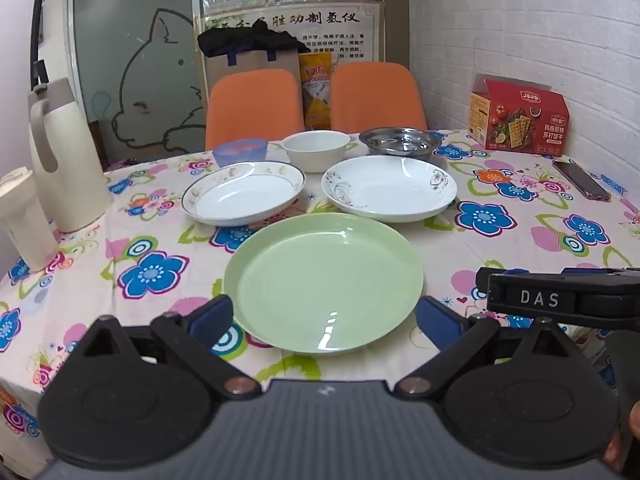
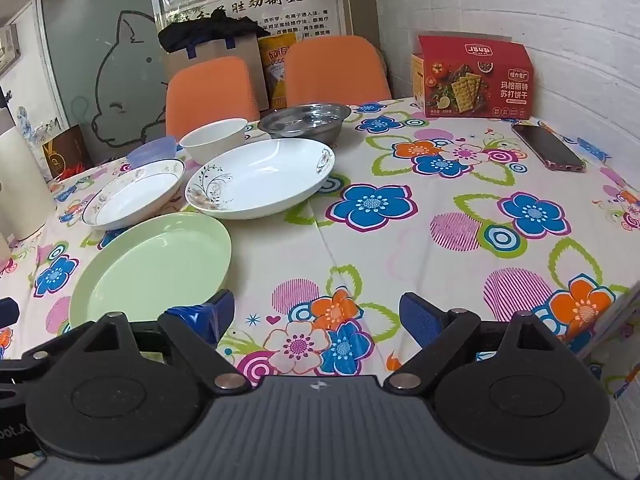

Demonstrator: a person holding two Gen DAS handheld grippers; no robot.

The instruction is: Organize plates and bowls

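Observation:
A green plate [image 1: 323,280] [image 2: 154,264] lies nearest on the flowered table. Behind it are a gold-rimmed white plate [image 1: 243,192] [image 2: 134,196] on the left and a white plate with black floral print [image 1: 389,188] [image 2: 260,178] on the right. Further back stand a small blue bowl [image 1: 240,151] [image 2: 153,149], a white bowl [image 1: 317,149] [image 2: 214,138] and a steel bowl [image 1: 400,143] [image 2: 304,120]. My left gripper [image 1: 324,322] is open and empty, its fingers either side of the green plate's near rim. My right gripper [image 2: 316,314] is open and empty to the right of the green plate.
A cream thermos jug [image 1: 64,152] and a cup [image 1: 24,216] stand at the left. A red cracker box [image 1: 520,118] [image 2: 474,80] and a phone [image 1: 582,180] [image 2: 548,148] are at the right by the brick wall. Two orange chairs [image 1: 256,108] stand behind the table.

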